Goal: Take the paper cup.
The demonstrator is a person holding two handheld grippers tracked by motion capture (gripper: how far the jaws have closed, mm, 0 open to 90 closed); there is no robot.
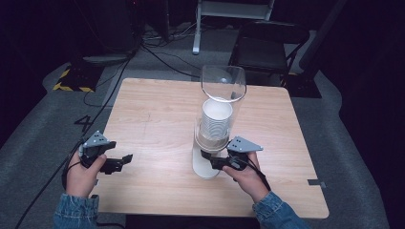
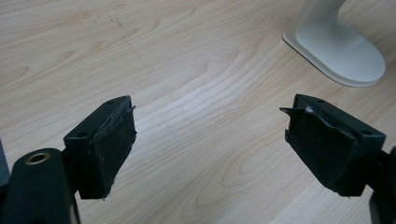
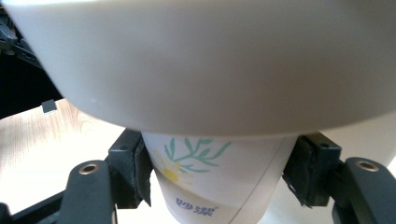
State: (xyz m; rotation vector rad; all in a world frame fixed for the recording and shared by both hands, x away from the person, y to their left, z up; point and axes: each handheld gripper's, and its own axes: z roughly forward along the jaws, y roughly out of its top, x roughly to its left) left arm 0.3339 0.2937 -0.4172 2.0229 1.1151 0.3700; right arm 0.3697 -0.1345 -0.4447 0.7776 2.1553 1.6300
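A cup dispenser stands at the table's middle: a clear tube (image 1: 223,86) holding a stack of white paper cups (image 1: 216,121) on a white stand (image 1: 205,164). My right gripper (image 1: 210,160) reaches in under the tube. In the right gripper view its jaws (image 3: 217,172) are shut on the lowest paper cup (image 3: 215,182), printed with a flower and green leaves, which pokes out below the dispenser's white collar (image 3: 210,60). My left gripper (image 1: 125,161) hovers open over bare wood at the table's left; its pads (image 2: 112,140) hold nothing, and the stand's white foot (image 2: 336,46) lies ahead of it.
The wooden table (image 1: 153,109) has bare room to the left and far side of the dispenser. Behind it on the grey floor stand a black folding chair (image 1: 267,45) and a white stand leg (image 1: 196,28), with cables (image 1: 157,52) trailing.
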